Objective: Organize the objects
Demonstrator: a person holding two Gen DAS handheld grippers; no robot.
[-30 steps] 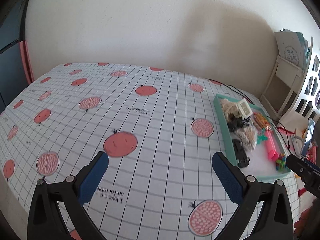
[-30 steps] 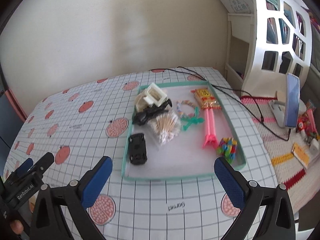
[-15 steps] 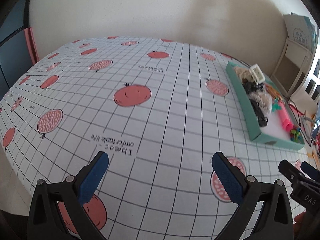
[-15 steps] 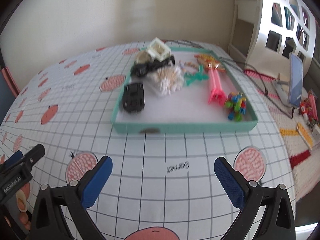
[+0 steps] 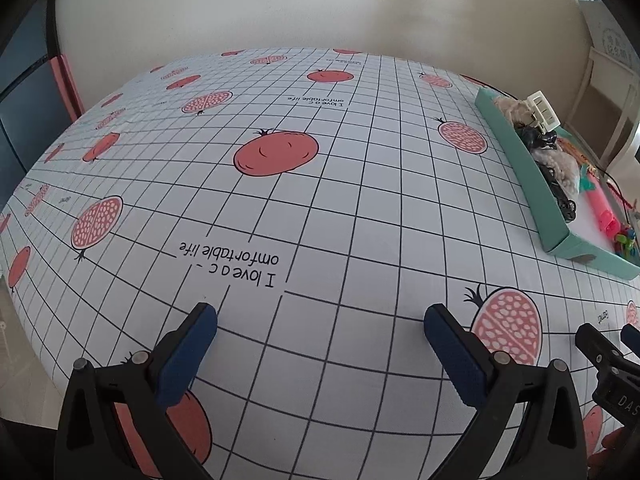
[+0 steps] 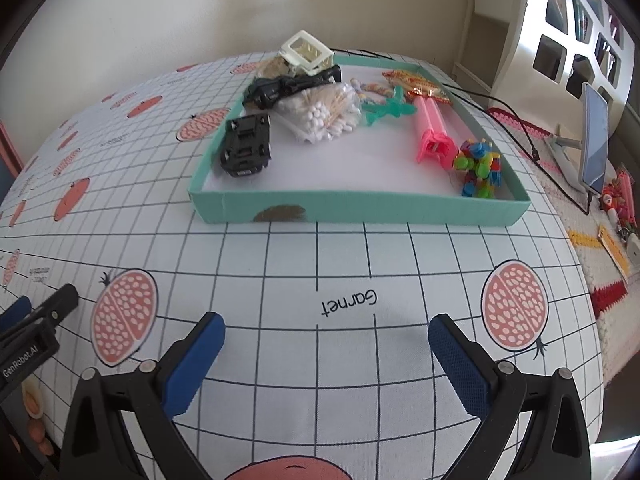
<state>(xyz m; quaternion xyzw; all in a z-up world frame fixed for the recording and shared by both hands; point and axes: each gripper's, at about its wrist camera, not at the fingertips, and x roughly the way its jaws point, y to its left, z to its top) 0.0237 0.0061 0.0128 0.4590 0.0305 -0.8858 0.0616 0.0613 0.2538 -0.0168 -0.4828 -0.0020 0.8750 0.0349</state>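
Resting on the desk (image 6: 360,264) ahead of the right gripper (image 6: 326,340) is a shallow teal tray (image 6: 360,210), well apart from the jaws and slightly right of centre. The tray has a white floor and low teal walls; its near wall carries a brown smudge.

Contents, from the right wrist view:
- black toy car (image 6: 246,146), near-left corner, lying flat.
- clear bag of cotton swabs (image 6: 320,114), just beyond the car, white tips and pale sticks visible.
- second black item (image 6: 280,86) and a cream lattice block (image 6: 306,52) at the far-left corner, the block tilted on top of the pile.
- teal plastic piece (image 6: 386,110) at mid-tray.
- pink clip-like piece (image 6: 432,132) right of it, long axis running away from the jaws.
- cluster of multicoloured small parts (image 6: 478,168), near-right corner.
- orange-and-yellow packet (image 6: 416,82) at the far right wall.

Right jaws: wide apart, empty, above the bare cloth. Left gripper (image 5: 320,330): jaws likewise wide apart and empty, over the gridded pomegranate-print cloth; the tray (image 5: 528,168) sits far ahead and to their right.
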